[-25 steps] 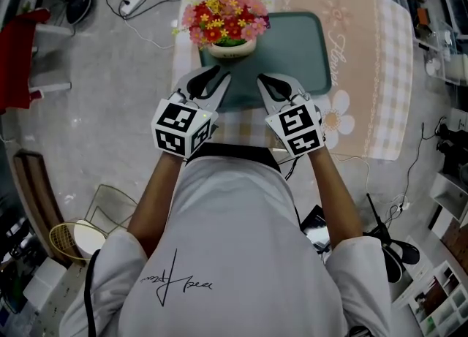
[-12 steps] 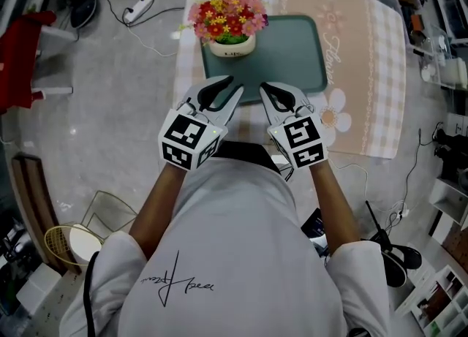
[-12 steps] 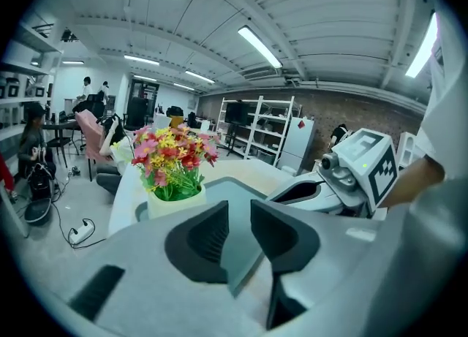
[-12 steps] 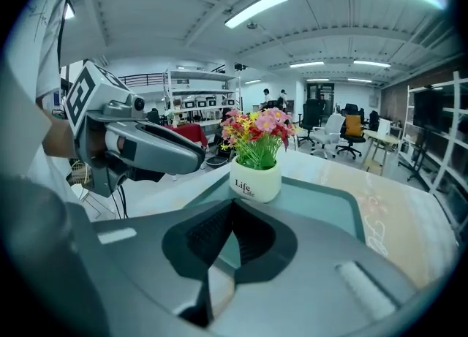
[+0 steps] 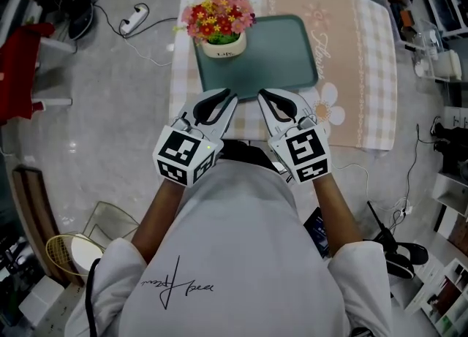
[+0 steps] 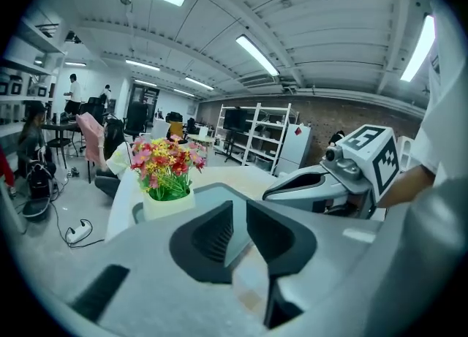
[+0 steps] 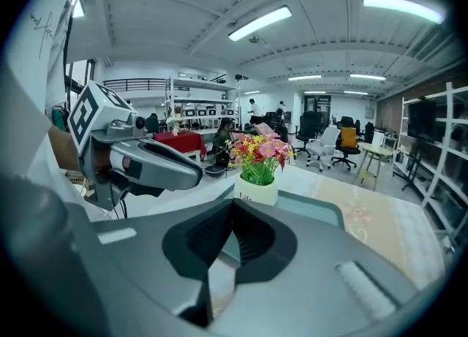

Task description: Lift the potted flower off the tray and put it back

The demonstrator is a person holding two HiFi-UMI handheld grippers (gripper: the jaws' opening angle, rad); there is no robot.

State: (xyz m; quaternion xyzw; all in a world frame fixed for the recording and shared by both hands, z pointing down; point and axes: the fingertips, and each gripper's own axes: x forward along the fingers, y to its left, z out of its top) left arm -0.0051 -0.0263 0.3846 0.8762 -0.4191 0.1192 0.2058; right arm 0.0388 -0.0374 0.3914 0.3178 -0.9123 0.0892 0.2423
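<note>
- The grey left gripper, with its black-and-white marker cube, is held just short of the table's near edge; its jaws have just been closing, a narrow slit is left between them, and nothing is caught in it
- The matching right gripper is held close at its 3 o'clock, with the jaws pressed together on nothing
- The teal rectangular plastic tray is laid at 12 o'clock of both grippers, on a beige checked tablecloth
- The potted flower, a small cream round pot of pink, red and yellow blossoms, is stood upright in the tray's 10 o'clock corner, apart from both grippers
- The pot is judged light, stiff and breakable, with a smooth wall that may slip; the blossoms are judged soft and top-heavy
- Hold is best taken on the pot's wall below the rim, from 9 and 3 o'clock, never on the blossoms; both grippers would first have to be opened wide
</note>
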